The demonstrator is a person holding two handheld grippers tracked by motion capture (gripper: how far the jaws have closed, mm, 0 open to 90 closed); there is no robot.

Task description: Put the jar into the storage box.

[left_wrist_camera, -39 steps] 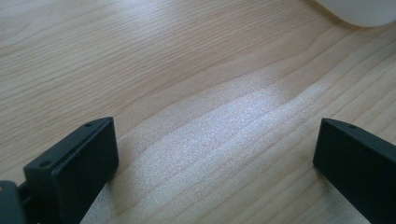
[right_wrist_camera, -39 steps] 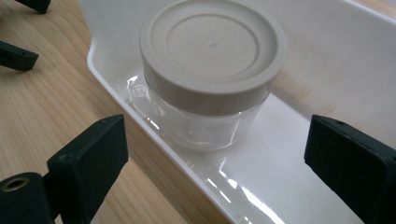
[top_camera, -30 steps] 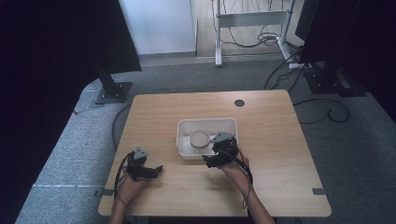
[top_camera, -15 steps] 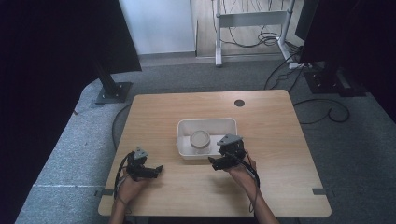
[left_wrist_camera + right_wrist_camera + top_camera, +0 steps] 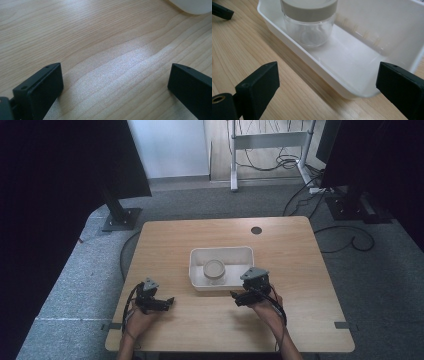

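Observation:
A white tray [image 5: 196, 255] sits mid-table and holds a clear glass jar with a grey lid [image 5: 214, 269], which stands upright in its left half. My right gripper [image 5: 236, 298] is open just outside the tray's near right corner, jaws pointing left along the near wall. In the right gripper view the gripper [image 5: 328, 67] has nothing between its jaws, with the tray [image 5: 354, 60] and the jar [image 5: 308, 22] just beyond them. My left gripper [image 5: 169, 302] rests open on the wood to the tray's near left; its own view shows the gripper [image 5: 115, 68] spread wide over bare table.
The wooden table [image 5: 300, 250] has a round cable hole [image 5: 256, 230] at the far right. A corner of the tray [image 5: 195, 6] peeks into the left gripper view. The left gripper's jaw [image 5: 220, 11] shows far off in the right gripper view.
My right gripper has drawn back from over the tray's near right corner toward the person, with nothing in it. The jar stays in the tray. The left gripper has not moved.

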